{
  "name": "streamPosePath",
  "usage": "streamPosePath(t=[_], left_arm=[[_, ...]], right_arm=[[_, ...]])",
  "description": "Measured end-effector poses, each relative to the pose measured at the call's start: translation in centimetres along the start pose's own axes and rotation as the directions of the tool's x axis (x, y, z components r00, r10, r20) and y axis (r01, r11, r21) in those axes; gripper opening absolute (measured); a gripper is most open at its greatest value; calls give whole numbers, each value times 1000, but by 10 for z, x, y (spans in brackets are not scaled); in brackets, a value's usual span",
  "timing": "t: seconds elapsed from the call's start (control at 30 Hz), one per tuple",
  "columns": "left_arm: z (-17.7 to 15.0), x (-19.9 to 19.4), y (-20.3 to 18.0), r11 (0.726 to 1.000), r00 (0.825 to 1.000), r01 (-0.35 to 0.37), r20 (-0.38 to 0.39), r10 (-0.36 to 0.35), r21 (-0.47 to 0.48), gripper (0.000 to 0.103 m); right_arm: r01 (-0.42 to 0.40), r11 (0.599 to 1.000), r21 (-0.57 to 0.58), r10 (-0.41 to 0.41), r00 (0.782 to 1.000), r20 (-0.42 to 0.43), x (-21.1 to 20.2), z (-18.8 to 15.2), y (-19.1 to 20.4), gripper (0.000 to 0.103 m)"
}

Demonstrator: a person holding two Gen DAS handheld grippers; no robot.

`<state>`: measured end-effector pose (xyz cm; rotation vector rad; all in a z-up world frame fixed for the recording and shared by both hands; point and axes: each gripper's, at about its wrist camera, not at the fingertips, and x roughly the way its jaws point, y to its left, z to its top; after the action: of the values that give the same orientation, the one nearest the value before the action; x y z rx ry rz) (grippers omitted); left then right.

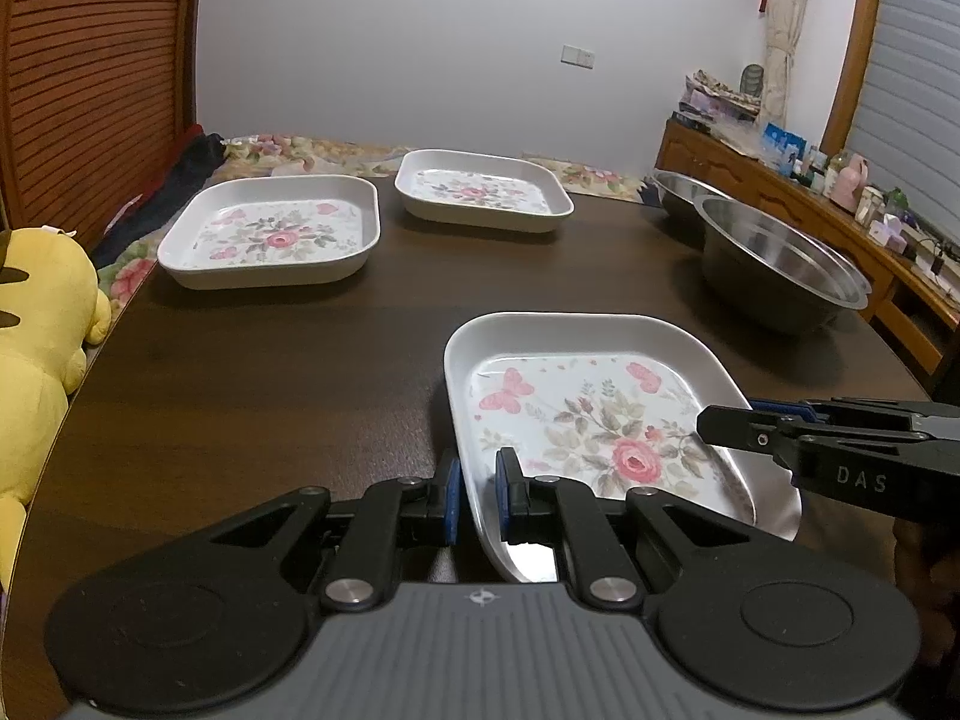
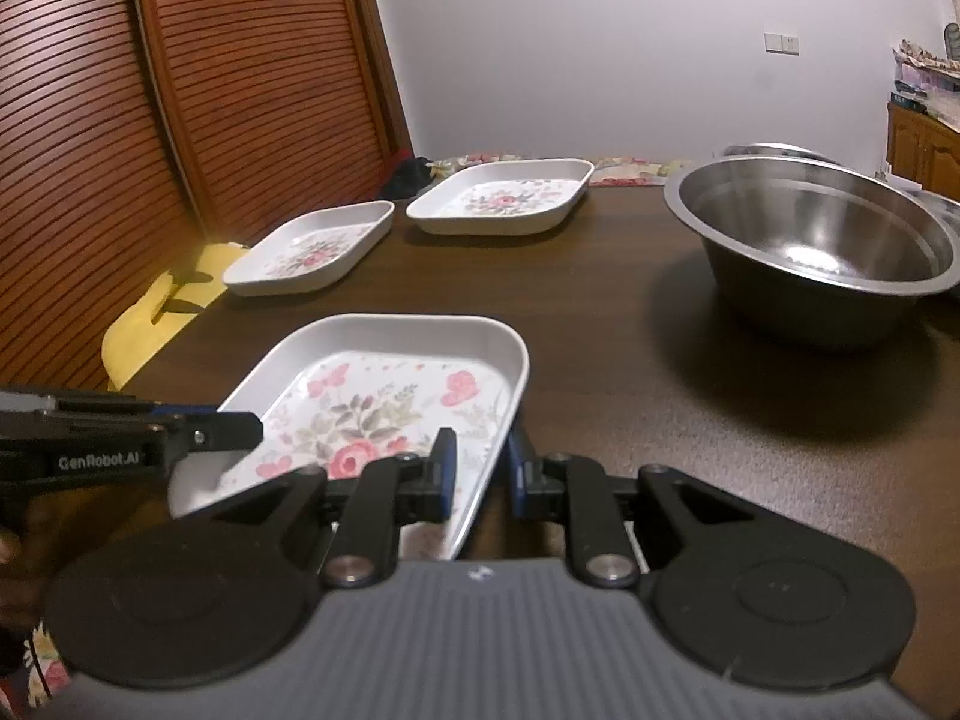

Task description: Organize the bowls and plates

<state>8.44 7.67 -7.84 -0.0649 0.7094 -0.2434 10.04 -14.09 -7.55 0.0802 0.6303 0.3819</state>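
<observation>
The near floral plate (image 1: 600, 420) (image 2: 372, 396), white and rectangular with a pink rose print, lies at the front of the dark wooden table (image 1: 270, 390). My left gripper (image 1: 480, 498) is shut across its left rim, one finger inside the plate and one outside; the right wrist view shows that gripper (image 2: 234, 426) at the left. My right gripper (image 2: 480, 474) is shut across the right rim in the same way and enters the left wrist view (image 1: 726, 420) from the right. Two matching plates (image 1: 270, 234) (image 1: 480, 192) rest side by side at the back left.
A large steel bowl (image 1: 780, 264) (image 2: 810, 240) stands at the right with a second one (image 1: 678, 186) behind it. A yellow plush toy (image 1: 42, 312) leans by the table's left edge. A cluttered wooden sideboard (image 1: 780, 180) runs along the right wall. Bedding lies beyond the far edge.
</observation>
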Motion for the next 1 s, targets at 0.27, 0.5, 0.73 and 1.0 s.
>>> streamPosePath(t=[0.27,0.5,0.73,1.0], left_arm=[[0,0,1,1000,1000,-2,4,2,-6,13],[4,-5,5,1000,1000,-10,18,10,-16,15],[29,-16,14,999,997,-31,65,30,13,22],[67,-16,37,996,991,-73,115,67,53,35]], right_arm=[[-2,1000,8,2,1000,7,1,-1,-2,20],[0,999,36,-1,1000,22,-4,4,-9,20],[3,1000,5,-3,997,81,-15,25,-11,22],[-28,995,-94,36,996,87,-4,56,4,35]])
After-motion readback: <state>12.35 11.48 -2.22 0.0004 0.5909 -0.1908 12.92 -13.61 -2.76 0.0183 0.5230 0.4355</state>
